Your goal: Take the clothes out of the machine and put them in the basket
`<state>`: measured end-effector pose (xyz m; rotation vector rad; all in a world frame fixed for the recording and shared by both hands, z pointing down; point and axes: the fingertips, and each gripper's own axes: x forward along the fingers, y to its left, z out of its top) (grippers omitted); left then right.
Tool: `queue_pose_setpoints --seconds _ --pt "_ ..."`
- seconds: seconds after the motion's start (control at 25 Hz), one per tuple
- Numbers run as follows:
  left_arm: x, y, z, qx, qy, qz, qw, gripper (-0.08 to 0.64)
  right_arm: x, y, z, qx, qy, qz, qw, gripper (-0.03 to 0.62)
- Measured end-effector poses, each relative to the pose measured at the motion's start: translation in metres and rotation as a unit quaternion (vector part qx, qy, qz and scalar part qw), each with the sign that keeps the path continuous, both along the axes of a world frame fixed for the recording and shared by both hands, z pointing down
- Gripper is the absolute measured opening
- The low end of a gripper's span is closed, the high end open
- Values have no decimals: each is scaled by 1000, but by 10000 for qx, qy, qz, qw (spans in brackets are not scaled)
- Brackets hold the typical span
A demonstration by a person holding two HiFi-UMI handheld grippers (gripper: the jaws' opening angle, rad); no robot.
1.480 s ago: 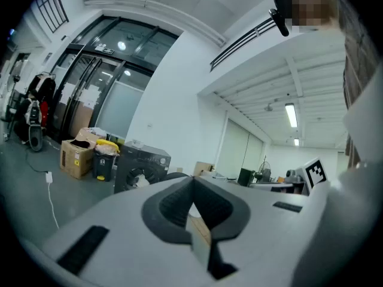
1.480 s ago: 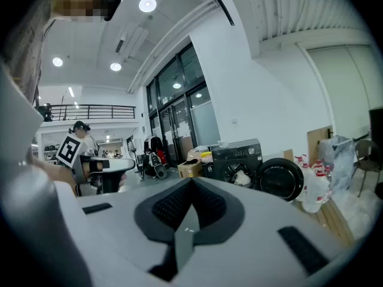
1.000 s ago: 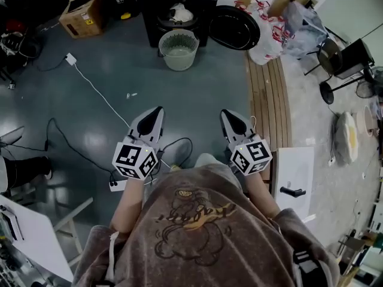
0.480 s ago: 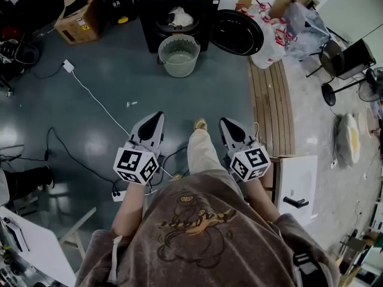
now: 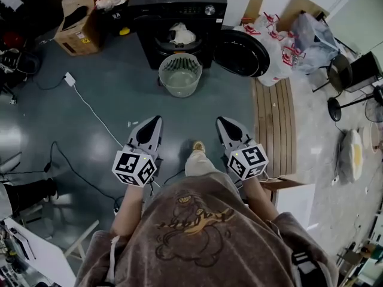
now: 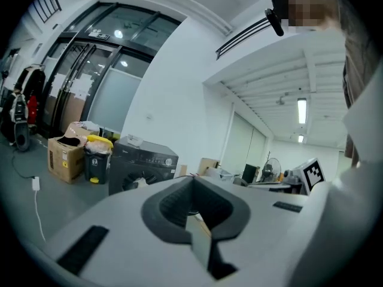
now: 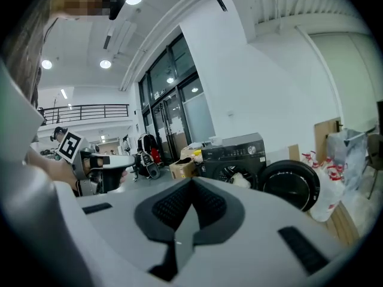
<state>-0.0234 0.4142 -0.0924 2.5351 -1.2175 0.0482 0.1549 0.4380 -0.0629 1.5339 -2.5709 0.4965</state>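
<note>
Clothes (image 5: 180,34) sit inside the open machine (image 5: 185,8), not reached yet.
The left gripper (image 5: 156,122) and right gripper (image 5: 221,122) have fingers pressed together, holding nothing, well apart from the machine. The basket (image 5: 180,89) stands on the floor just before its door hole, ready for clothes.

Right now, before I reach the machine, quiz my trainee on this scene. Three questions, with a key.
1. True or false: the machine's door stands open.
2. The basket stands: A in front of the machine, B on top of it, C on the wooden planks.
3. What do the left tool and right tool hold?
Key: 1 true; 2 A; 3 nothing, both are shut.
</note>
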Motion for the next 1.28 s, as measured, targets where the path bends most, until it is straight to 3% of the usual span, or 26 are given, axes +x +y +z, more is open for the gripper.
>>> queue_pose_setpoints --seconds 0.28,0.56,0.92,1.28 --pt "35 -105 -12 48 -30 -284 9996 5 43 -111 -10 56 -41 -238 9997 -5" --pt "44 -164 -12 115 -72 -391 9991 5 57 -178 -11 103 -78 -312 9994 -5" --pt "32 -253 -6 194 -102 -151 9996 5 38 -252 3 -29 -139 -112 9998 -5" --pt "5 -350 9 98 -182 399 9990 5 -3 -345 12 -88 -46 123 9999 -5"
